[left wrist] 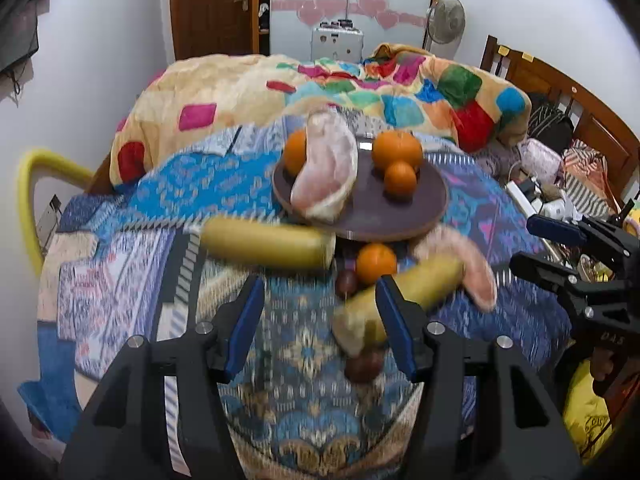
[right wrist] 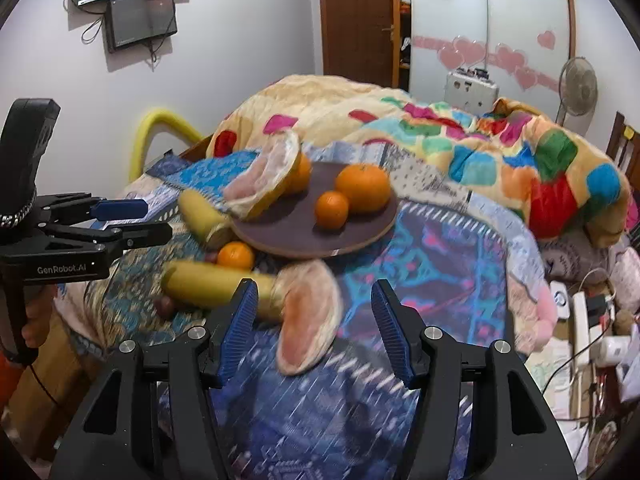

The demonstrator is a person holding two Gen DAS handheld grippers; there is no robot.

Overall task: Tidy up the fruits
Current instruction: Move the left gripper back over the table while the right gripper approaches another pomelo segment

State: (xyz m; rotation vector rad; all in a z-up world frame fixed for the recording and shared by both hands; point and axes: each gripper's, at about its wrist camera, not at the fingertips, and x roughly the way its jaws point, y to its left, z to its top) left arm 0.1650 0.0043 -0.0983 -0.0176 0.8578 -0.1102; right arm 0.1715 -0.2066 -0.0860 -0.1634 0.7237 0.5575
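Observation:
A dark round plate [left wrist: 420, 216] [right wrist: 372, 224] holds a pink pomelo wedge [left wrist: 326, 168] [right wrist: 262, 178] and three oranges [left wrist: 397, 150] [right wrist: 363, 188]. In front of it on the patterned cloth lie two bananas [left wrist: 266, 242] [left wrist: 424, 282] [right wrist: 212, 284], a loose orange [left wrist: 375, 263] [right wrist: 236, 255], a second pomelo wedge [left wrist: 464, 264] [right wrist: 310, 316] and small dark fruits [left wrist: 364, 364]. My left gripper [left wrist: 320, 320] is open and empty, its right finger beside the near banana. My right gripper [right wrist: 314, 320] is open, with the loose pomelo wedge between its fingers, apart from them.
The cloth covers a round table [left wrist: 120, 280] against a bed with a colourful quilt [left wrist: 360, 92] [right wrist: 480, 140]. A yellow chair back [left wrist: 28, 200] is at the left. Power strips and cables [right wrist: 580, 320] clutter the right. Each gripper shows at the edge of the other view [left wrist: 580, 264] [right wrist: 120, 220].

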